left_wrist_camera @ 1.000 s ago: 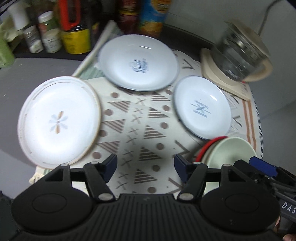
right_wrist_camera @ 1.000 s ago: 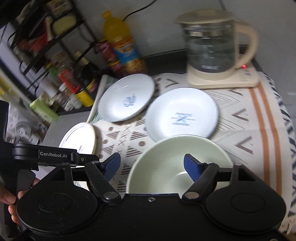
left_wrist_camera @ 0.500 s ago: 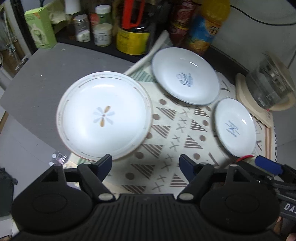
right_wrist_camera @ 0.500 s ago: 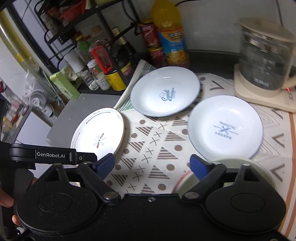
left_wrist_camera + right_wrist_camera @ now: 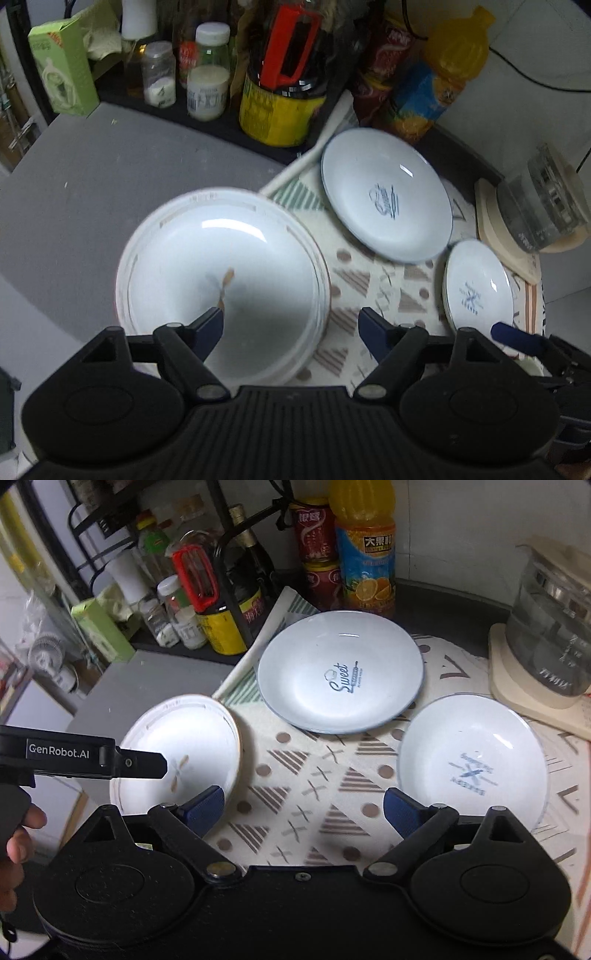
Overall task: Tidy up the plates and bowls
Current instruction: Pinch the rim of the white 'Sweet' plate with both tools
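White glaze catches the light on three plates lying apart on the patterned cloth [image 5: 325, 797] that covers the right part of the desk [image 5: 110, 184]. The flower plate [image 5: 221, 284] hangs half off the cloth's left edge, the "Sweet" plate [image 5: 340, 672] sits at the far side near the bottles, and the third plate [image 5: 472, 764] lies to the right by the kettle base [image 5: 517, 686]. I have my left tongs [image 5: 291, 328] above the flower plate's near right rim, spread wide with nothing between them. My right tongs [image 5: 303, 808] hang over bare cloth between the flower plate and the third one, equally wide and empty. I judge both are spread to straddle a rim, so the plates can be stacked.
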`<state>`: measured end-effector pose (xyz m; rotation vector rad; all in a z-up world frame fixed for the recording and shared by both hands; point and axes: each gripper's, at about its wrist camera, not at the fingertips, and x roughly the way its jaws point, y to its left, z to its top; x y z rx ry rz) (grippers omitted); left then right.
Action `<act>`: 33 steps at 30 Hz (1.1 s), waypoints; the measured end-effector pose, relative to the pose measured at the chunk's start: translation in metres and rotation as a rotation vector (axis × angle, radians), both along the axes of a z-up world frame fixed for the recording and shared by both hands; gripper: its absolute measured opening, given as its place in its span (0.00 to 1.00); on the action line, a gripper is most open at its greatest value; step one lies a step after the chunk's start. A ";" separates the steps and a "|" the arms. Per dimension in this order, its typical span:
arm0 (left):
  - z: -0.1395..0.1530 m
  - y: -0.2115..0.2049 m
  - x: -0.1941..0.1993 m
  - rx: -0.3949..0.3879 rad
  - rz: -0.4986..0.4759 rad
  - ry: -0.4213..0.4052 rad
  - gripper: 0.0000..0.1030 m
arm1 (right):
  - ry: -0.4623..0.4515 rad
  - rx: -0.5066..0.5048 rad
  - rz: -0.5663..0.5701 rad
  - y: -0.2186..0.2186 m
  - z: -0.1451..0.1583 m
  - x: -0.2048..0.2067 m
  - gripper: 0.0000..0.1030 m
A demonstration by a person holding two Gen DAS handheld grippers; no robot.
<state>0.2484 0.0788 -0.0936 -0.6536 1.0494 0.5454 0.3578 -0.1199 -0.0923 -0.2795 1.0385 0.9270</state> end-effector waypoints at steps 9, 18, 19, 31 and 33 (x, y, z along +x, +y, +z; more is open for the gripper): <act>-0.007 0.050 0.021 -0.025 -0.008 -0.036 0.76 | 0.006 -0.022 -0.112 0.029 -0.011 0.021 0.90; -0.020 0.074 0.059 -0.069 -0.053 -0.115 0.73 | 0.024 0.013 -0.243 0.043 -0.020 0.053 0.73; -0.023 0.076 0.064 -0.074 -0.052 -0.116 0.72 | 0.025 0.014 -0.260 0.044 -0.022 0.057 0.71; -0.065 0.091 0.101 -0.193 -0.011 -0.083 0.47 | 0.018 -0.013 -0.345 0.049 -0.046 0.107 0.67; -0.070 0.092 0.105 -0.212 0.001 -0.094 0.44 | 0.019 -0.020 -0.364 0.047 -0.050 0.116 0.67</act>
